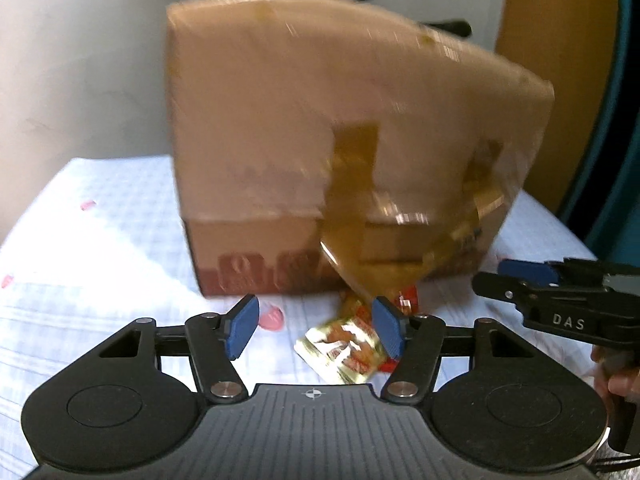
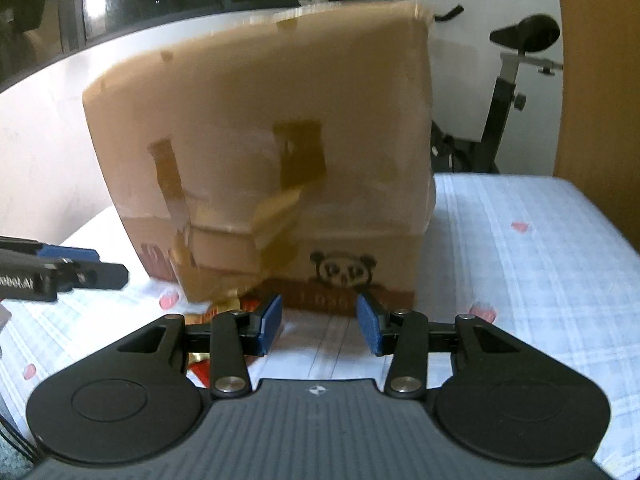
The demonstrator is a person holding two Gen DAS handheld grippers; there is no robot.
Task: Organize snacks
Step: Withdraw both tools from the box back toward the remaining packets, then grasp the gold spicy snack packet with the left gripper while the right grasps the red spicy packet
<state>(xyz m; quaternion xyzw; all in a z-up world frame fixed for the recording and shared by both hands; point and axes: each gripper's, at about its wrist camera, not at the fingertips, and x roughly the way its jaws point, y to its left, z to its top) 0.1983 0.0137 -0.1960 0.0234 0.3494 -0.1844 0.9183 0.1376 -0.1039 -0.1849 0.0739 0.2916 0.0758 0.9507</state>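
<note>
**Clearance and obstructions around the bed surface**

- Cardboard box (image 1: 352,152): stands at 12 o'clock of both tools, blocking the way straight ahead; blurred.
- Snack packet (image 1: 344,348): lies on the bed just before the box, between the spread fingers of the left tool (image 1: 316,326).
- Right tool (image 2: 318,324): fingers apart, bare bedsheet (image 2: 532,256) between them; open sheet from 1 to 3 o'clock.
- Open sheet from 9 to 10 o'clock of the left tool.
- Exercise bike (image 2: 500,120): beyond the bed at 1 o'clock of the right tool.
</note>
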